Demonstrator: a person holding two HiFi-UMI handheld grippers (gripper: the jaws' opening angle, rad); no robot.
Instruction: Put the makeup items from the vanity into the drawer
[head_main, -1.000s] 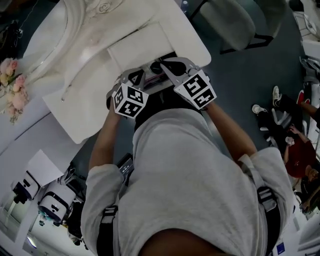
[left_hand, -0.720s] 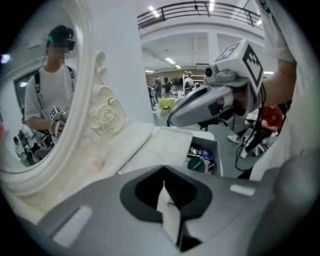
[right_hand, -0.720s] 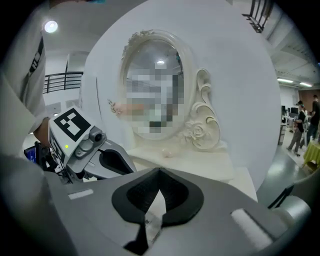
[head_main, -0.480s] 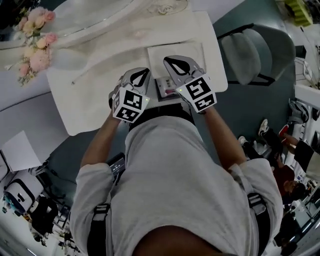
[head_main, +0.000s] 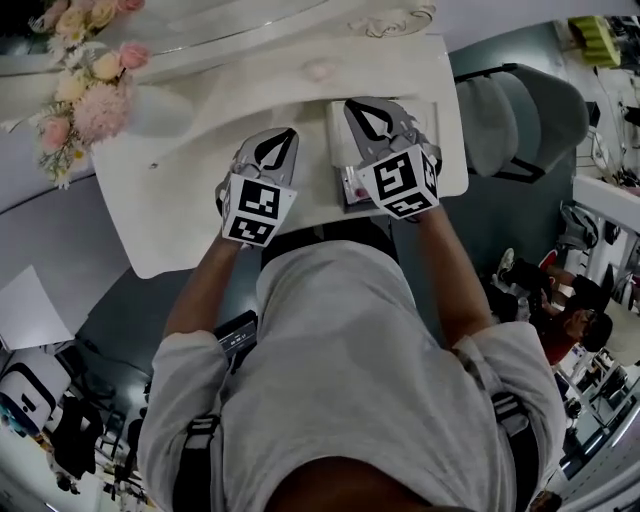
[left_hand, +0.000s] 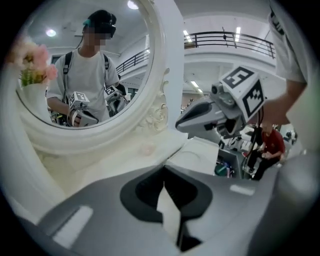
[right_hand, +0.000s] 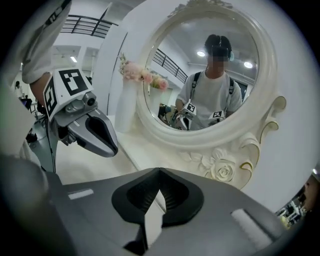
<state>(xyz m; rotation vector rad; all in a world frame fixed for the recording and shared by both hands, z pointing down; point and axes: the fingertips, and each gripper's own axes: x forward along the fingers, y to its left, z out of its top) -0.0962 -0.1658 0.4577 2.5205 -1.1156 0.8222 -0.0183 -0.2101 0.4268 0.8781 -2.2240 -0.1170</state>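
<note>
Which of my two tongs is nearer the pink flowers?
The left tongs: they hang over the vanity top on the side of the flowers, while the right tongs are over toward the chair.

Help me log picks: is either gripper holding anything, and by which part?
Nothing. The left gripper and right gripper are both shut with empty jaws.

A lab hall: balcony railing (left_hand: 230, 37), scattered equipment (head_main: 25, 390) and chair (head_main: 520, 115) around a vanity (head_main: 180, 190).
</note>
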